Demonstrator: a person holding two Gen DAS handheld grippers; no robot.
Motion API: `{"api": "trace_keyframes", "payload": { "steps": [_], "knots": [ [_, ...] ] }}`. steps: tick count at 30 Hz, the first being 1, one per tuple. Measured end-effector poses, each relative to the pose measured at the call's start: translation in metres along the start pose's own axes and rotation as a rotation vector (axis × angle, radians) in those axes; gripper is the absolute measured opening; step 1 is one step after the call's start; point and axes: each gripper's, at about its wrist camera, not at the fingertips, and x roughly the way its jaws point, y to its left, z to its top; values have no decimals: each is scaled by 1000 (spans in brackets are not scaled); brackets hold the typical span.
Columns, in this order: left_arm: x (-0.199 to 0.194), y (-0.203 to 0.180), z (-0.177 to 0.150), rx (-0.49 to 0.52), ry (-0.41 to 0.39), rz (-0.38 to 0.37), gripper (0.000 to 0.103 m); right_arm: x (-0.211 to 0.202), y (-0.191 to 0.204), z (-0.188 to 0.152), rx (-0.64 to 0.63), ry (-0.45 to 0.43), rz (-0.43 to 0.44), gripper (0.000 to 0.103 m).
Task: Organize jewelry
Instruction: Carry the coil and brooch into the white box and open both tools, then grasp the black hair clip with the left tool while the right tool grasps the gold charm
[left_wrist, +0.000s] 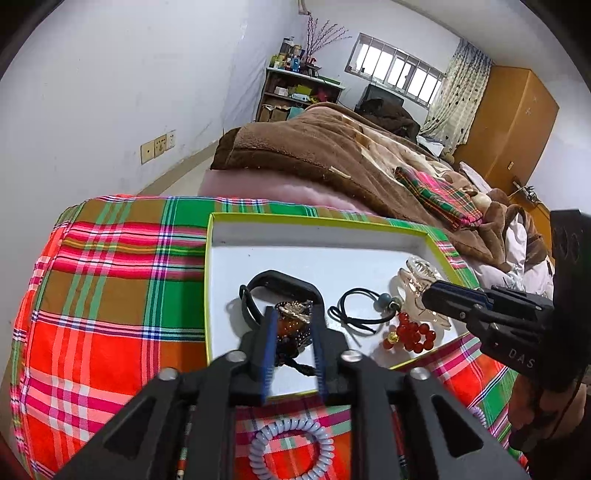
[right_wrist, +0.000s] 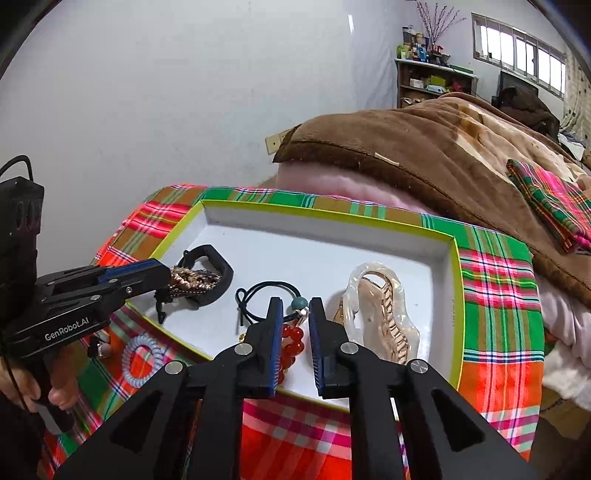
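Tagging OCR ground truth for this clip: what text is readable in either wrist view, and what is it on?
"GenRobot.AI": white print on the side of the black left gripper, seen in the right wrist view.
"DAS": pale letters on the body of the black right gripper, seen in the left wrist view; the word runs on behind the hand and is cut off.
Labels on the bottles and boxes on the far wooden shelf: too small to read.

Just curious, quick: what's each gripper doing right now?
Left gripper: jaws open, gold-brown bracelet lying between them.
Right gripper: jaws open, red bead bracelet between them.
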Motion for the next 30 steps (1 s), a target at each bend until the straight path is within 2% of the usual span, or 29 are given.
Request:
{"api": "trace_keyframes", "payload": {
  "steps": [1, 7, 17, 20, 23, 25, 30],
  "knots": [
    [-3, 0, 0, -2, -5, 0, 28, -2, 1, 0, -1, -4, 1, 14],
    [-18, -1, 0, -2, -25, -1, 30, -28, 3, -3, -7, -43, 13, 15],
    [-63, -1, -22, 19, -55, 32, 30, -77, 7, -34, 0, -76, 42, 16],
    [-78, 2, -31, 18, -69, 56, 30, -90, 9, -46, 1, -79, 51, 24],
    [-89, 6, -42, 12, -73, 77, 30, -99, 11, -58, 5, -75, 61, 27],
    [-95, 10, -49, 7, -74, 95, 35, -102, 13, -65, 6, -67, 68, 27],
    [-95, 22, -69, -37, -55, 120, 41, -104, 25, -83, -5, -42, 99, 30]
  ]
}}
